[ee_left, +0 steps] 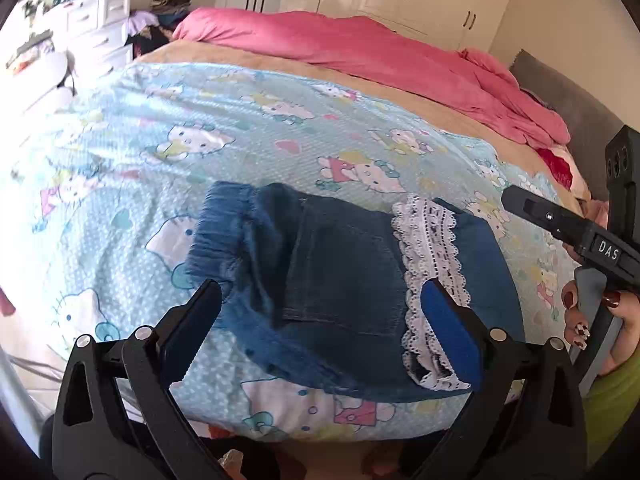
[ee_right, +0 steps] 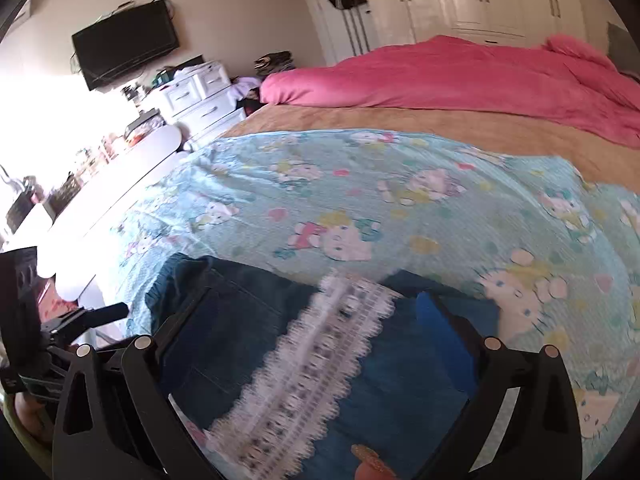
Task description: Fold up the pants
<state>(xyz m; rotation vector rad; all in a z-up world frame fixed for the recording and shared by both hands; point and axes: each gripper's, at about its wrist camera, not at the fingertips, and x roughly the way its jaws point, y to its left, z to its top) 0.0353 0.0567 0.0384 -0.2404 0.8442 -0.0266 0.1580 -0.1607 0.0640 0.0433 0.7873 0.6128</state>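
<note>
While folded into a compact bundle, pants [ee_left: 344, 280] lying flat on the blue cartoon-print sheet [ee_left: 240, 140] of the bed, waistband to the left, white lace trim [ee_left: 430, 256] across the right part. Probably set near the bed's front edge to stay within easy reach. Left tongs [ee_left: 320, 320] spread wide, nothing between the pads, poised above the bundle's near side. Right tongs [ee_right: 308, 348] likewise wide apart and empty, lace and denim visible in the gap below them. From the left wrist view, right tongs off to the right of the bundle, clear of the cloth, held by a hand [ee_left: 600, 320] with painted nails. Neither tool touching the pants, as far as can be told; folding seemingly done or nearly so. Pink duvet [ee_left: 380, 48] heaped at the far side, well apart from the pants.
</note>
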